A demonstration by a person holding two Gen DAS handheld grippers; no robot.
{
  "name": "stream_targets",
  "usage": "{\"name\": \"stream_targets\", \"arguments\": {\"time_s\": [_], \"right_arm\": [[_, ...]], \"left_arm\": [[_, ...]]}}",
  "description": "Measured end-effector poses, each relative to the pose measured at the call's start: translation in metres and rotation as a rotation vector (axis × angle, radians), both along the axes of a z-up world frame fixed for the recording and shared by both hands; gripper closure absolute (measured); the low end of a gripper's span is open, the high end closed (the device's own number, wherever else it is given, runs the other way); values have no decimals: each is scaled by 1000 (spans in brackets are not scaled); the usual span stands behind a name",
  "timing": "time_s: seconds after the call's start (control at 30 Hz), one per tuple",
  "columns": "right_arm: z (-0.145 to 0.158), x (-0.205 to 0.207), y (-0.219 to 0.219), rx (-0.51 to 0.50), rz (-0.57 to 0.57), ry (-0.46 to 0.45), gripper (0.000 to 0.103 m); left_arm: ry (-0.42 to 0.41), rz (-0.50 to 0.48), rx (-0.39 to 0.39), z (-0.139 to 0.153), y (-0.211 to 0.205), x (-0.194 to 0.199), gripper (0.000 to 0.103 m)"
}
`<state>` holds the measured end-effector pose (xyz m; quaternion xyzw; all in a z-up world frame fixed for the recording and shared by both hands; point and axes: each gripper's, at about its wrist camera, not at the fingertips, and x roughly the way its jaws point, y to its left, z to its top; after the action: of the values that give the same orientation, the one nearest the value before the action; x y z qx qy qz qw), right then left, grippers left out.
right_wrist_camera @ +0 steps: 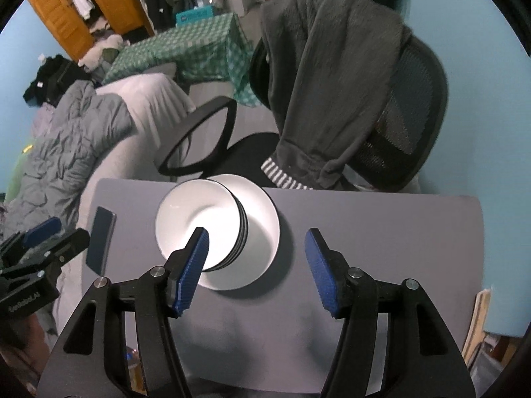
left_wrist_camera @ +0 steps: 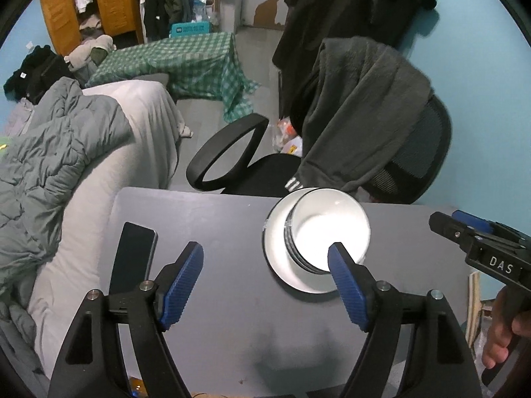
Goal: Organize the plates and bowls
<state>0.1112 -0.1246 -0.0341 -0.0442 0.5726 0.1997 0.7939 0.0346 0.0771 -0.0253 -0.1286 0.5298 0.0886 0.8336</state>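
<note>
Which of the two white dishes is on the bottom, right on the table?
The plate: wide, flat and lying on the grey table. The bowl, with dark bands around its outside, sits on top of it. Neither open gripper touches either.

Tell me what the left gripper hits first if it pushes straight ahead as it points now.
Probably bare table: the left gripper is open and empty, with the stacked bowls just right of its line. Depth is unclear.

Grey table (left_wrist_camera: 215,219), white plate (left_wrist_camera: 277,258) bearing bowl (left_wrist_camera: 332,229), phone (left_wrist_camera: 132,255)
</note>
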Motion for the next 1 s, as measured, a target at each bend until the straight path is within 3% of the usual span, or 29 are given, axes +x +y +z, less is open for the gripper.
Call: {"name": "stream_targets", "arguments": {"time_s": [0.33, 0.6, 1.0], "right_arm": [[40, -38, -4, 18, -17, -66, 43], [61, -63, -6, 28, -25, -93, 42], [71, -80, -14, 37, -27, -106, 42]], "left_arm": [[-51, -26, 23, 33, -17, -38, 23], [-114, -11, -11, 53, -21, -62, 23], [-139, -15, -16, 63, -30, -76, 23]]}}
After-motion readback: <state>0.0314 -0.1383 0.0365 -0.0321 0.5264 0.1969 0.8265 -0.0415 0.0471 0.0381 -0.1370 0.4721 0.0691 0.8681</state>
